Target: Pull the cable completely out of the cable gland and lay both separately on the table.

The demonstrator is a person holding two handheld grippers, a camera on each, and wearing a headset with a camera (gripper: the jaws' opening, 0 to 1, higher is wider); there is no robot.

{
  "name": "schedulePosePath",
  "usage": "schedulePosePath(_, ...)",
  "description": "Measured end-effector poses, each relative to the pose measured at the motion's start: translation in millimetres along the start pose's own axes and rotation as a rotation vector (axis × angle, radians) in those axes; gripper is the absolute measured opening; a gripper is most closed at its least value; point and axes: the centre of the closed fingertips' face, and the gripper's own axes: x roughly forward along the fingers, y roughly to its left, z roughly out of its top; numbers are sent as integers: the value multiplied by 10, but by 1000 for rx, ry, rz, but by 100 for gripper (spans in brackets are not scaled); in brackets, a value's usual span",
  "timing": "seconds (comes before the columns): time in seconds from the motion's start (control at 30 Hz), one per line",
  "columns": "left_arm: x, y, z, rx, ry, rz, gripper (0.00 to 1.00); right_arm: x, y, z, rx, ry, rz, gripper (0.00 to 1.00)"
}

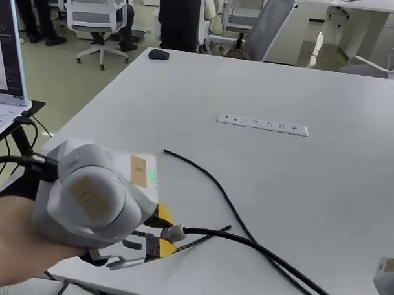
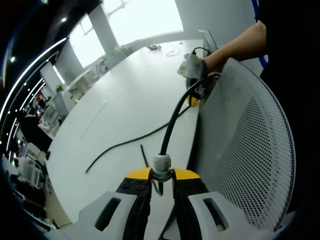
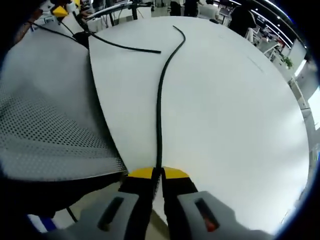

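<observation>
The grey cable gland [image 1: 173,233] sits at the near edge of the white table [image 1: 312,190], pinched between the 2 yellow-tipped jaws of the left gripper [image 1: 160,233], which a hand [image 1: 12,244] holds from the left. The black cable [image 1: 264,251] is seated in the gland and runs from it across the table toward the near right corner. There, in the right gripper view, the right gripper [image 3: 157,175] has its jaws pressed together on the cable at the table's edge.

A thinner black strand [image 1: 212,180] lies on the table beside the cable. Its free end points toward the middle of the table, and the strand closes in on the cable toward the right gripper. I cannot tell whether it is part of the same cable.

Farther back lie a white power strip [image 1: 262,124] and, near the far edge, a black computer mouse [image 1: 159,53]. In the left gripper view, a perforated white chair back [image 2: 250,150] stands just beside the table's edge.
</observation>
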Motion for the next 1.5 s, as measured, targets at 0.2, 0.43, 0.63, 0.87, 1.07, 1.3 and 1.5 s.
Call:
schedulePosePath(0.2, 31, -66, 8, -1, 6, -4, 17, 45, -442, 101, -38, 38, -86, 3)
schedulePosePath(0.43, 127, -190, 47, -13, 4, -18, 17, 71, -1042, 259, -42, 29, -185, 3)
schedulePosePath(0.63, 207, -180, 47, -7, 21, -38, 16, 79, -1514, 353, 57, 17, -230, 3)
schedulePosePath(0.87, 370, -102, 79, -23, 0, -49, 16, 78, -2047, 399, 100, 38, -275, 3)
schedulePosePath(1.07, 432, -109, 111, -39, -8, -62, 16, 75, -2457, 405, 111, 60, -298, 3)
schedulePosePath(1.3, 459, -93, 106, -56, -9, -60, 16, 56, -2995, 397, 136, 103, -344, 3)
schedulePosePath(1.5, 449, -81, 97, -53, 6, -52, 16, -59, -3478, 283, 229, 135, -466, 5)
